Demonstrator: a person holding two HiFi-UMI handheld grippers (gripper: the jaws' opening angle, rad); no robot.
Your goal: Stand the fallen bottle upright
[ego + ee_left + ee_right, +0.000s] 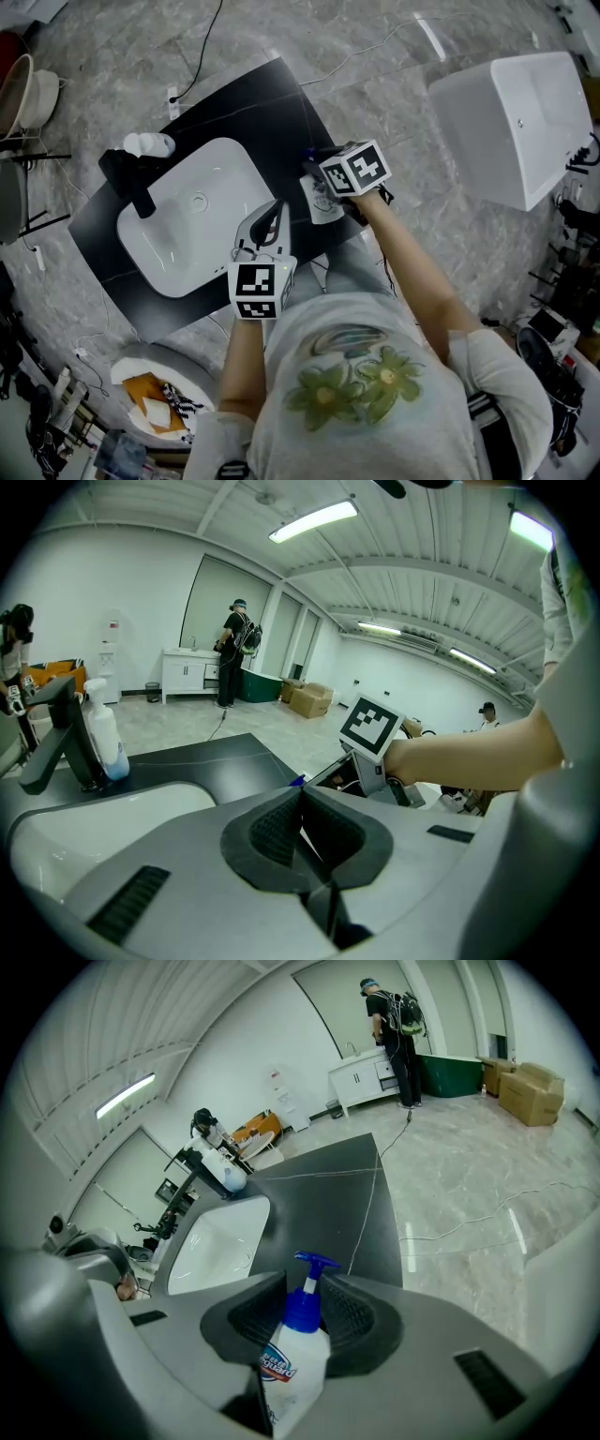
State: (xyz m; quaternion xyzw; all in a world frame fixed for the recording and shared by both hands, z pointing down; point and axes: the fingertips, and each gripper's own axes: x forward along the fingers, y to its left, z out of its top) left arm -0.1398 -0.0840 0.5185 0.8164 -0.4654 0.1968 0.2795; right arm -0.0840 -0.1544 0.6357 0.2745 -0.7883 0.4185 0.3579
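A white pump bottle with a blue head (pixel 322 199) lies tilted on the black counter (pixel 253 112), to the right of the white sink basin (pixel 150 253). My right gripper (pixel 314 173) reaches down over it. In the right gripper view the bottle (pixel 295 1358) fills the gap, its blue neck pointing away, and both pads touch its shoulders, so my right gripper (pixel 302 1302) is shut on it. My left gripper (pixel 274 211) hovers over the basin's near right edge. Its jaws are shut with nothing between them, as the left gripper view (pixel 300 803) shows.
A black faucet (pixel 131 178) and a second, upright white pump bottle (pixel 148 143) stand at the basin's far left. A white tub (pixel 516 122) sits on the floor to the right. Cables run across the marble floor. People stand far back in the room.
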